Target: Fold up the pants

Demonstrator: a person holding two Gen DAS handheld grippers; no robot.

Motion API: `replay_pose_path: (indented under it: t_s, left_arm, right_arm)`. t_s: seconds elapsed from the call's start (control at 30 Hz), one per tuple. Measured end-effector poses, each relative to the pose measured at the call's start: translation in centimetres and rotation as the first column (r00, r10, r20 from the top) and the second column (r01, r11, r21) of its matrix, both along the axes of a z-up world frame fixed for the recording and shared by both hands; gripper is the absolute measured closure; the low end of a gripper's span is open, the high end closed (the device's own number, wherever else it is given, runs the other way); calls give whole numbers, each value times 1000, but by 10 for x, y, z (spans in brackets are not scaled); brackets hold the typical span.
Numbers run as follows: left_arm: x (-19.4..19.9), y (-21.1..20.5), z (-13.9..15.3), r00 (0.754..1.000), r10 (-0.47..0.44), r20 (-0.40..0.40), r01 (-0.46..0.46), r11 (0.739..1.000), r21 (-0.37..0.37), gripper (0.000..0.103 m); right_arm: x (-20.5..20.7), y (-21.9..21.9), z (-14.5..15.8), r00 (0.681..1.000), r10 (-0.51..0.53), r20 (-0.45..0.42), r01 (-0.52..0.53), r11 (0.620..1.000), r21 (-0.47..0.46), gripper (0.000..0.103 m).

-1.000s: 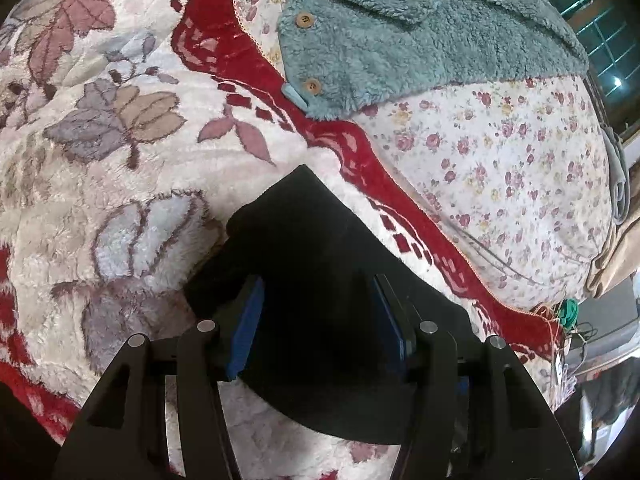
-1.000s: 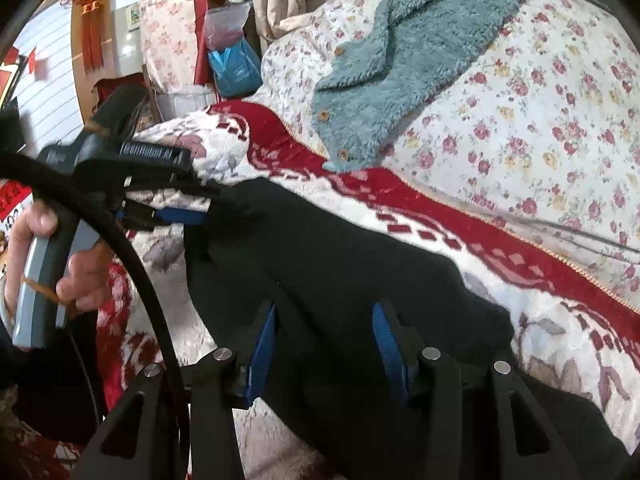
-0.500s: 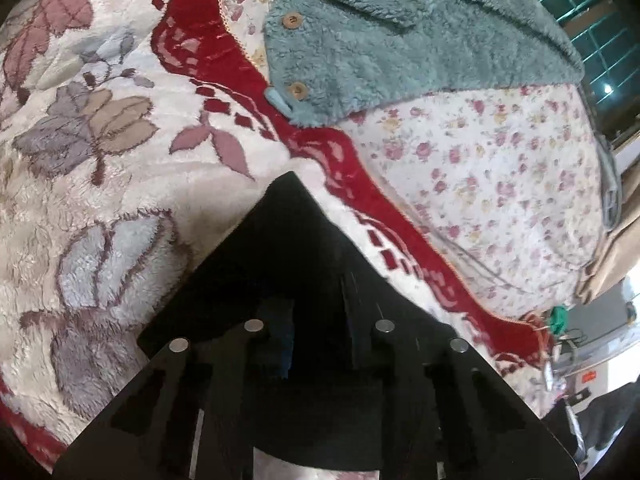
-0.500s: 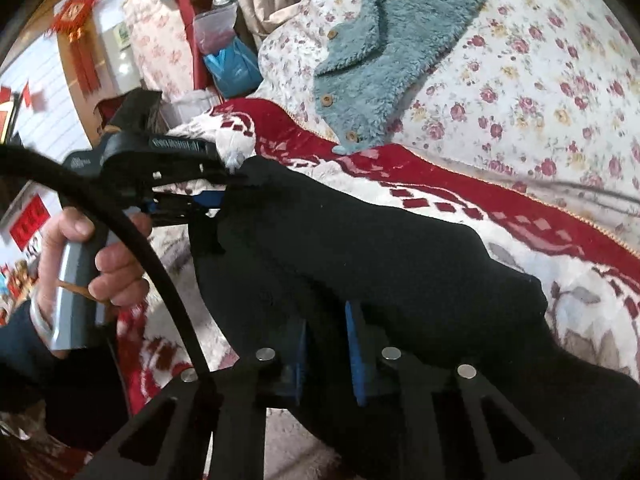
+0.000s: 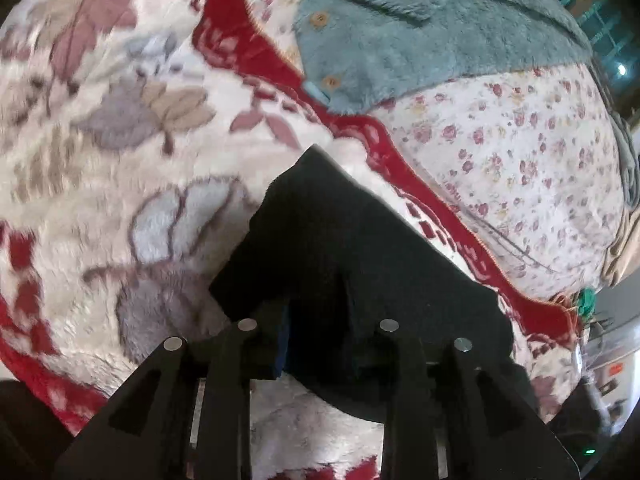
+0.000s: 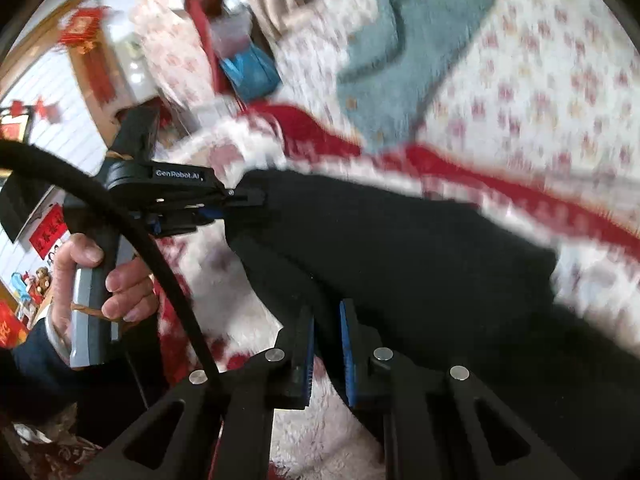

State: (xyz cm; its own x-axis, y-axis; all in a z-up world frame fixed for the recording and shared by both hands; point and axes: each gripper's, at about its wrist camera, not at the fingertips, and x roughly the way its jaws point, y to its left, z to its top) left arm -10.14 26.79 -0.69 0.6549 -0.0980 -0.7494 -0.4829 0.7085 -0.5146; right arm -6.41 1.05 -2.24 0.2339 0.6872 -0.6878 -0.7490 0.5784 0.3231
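The black pants (image 5: 344,248) lie on a plush floral blanket (image 5: 120,168) on the bed. My left gripper (image 5: 316,340) is shut on a corner of the pants, and the black cloth drapes over its fingers. In the right wrist view the pants (image 6: 400,248) stretch across the middle. My right gripper (image 6: 326,344) is shut on their near edge, with cloth pinched between the blue pads (image 6: 349,356). The left gripper (image 6: 244,200) also shows there at the left, clamped on the pants' far corner, held by a hand (image 6: 120,276).
A teal fleece jacket (image 5: 420,32) with wooden buttons lies on a rose-print quilt (image 5: 520,152) beyond the blanket's red border (image 5: 256,56). A black cable (image 6: 132,224) arcs across the right wrist view. Bags and red decorations stand at the far left.
Both grippers closed on the pants from open a second ago. The pants have since been lifted and pulled, and the right view is now blurred by motion.
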Motion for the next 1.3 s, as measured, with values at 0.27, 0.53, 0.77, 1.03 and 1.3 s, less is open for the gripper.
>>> replay_pose_path:
  t_s: [0.27,0.53,0.77,1.03,1.3]
  left_arm:
    - [-37,13,25,994,100,41,-102,993,59,49]
    - [-45,-7,-2,996,95,-3,-95,993,-69,39]
    - [-27,-17,-6,986,164,-2,-164,986,-24,24]
    - [-4,-30,-7,981,186,-50,-175,970,172,50]
    - [-26,-19,39,989,115,92,-134,964,230,85]
  right_arm:
    - [-7,-45,31,999,-35,24,32,991,128,75]
    - [51,-112,29,957,-272,-102,287,940,184,55]
    - [106,-80,8,953,-220,-209,249,961,121,55]
    - [108,-52,5,968,-170,-183,197,970,140,75]
    - [102,-37,25,979,-135,-155,164,967,195,76]
